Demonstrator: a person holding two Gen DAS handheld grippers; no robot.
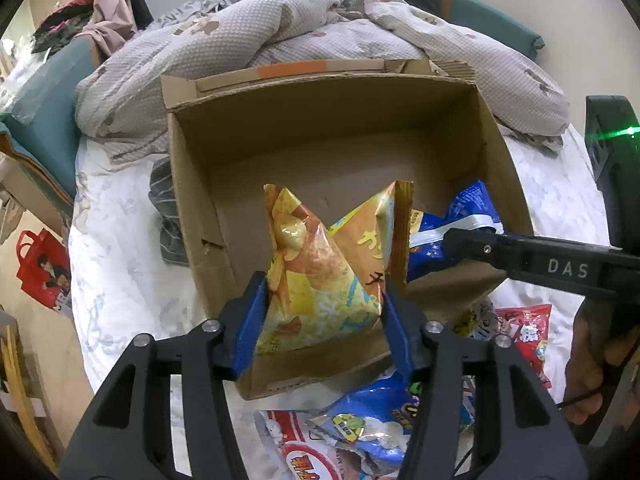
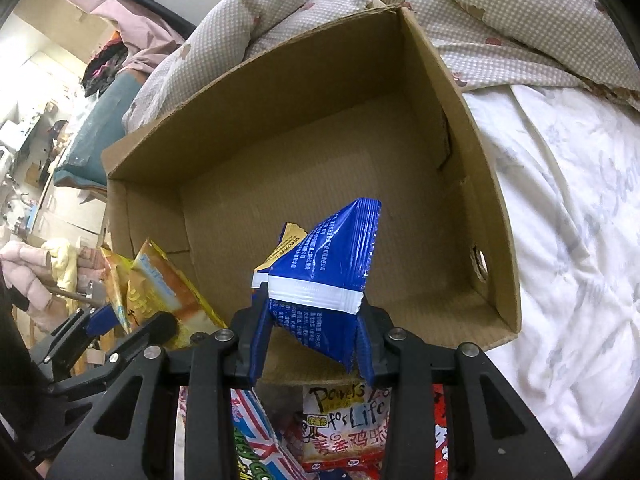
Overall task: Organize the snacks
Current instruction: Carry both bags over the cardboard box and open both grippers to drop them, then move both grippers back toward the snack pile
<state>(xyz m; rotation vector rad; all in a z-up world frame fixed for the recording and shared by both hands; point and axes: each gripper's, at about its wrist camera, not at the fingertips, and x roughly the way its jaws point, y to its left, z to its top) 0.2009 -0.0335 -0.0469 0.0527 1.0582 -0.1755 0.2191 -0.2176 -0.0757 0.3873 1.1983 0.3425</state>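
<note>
An open cardboard box [image 1: 188,200] stands on a bed, its floor mostly bare. My left gripper [image 1: 324,284] is shut on an orange and yellow snack bag [image 1: 320,264], held over the box's near edge with its top pointing up. In the right wrist view that bag [image 2: 160,288] and the left gripper [image 2: 132,320] appear at the box's near left corner. My right gripper [image 2: 314,304] is shut on a blue snack bag [image 2: 328,256] just inside the box's [image 2: 440,80] near wall. From the left wrist view, the blue bag [image 1: 468,208] hangs from the right gripper's black finger [image 1: 472,240].
Several loose snack packs lie on the sheet in front of the box: a blue one [image 1: 360,428], a red one [image 1: 528,328], a "Powers for Life" pack [image 2: 348,420]. A rumpled duvet [image 1: 320,20] is piled behind the box. White sheet [image 2: 560,240] spreads to the right.
</note>
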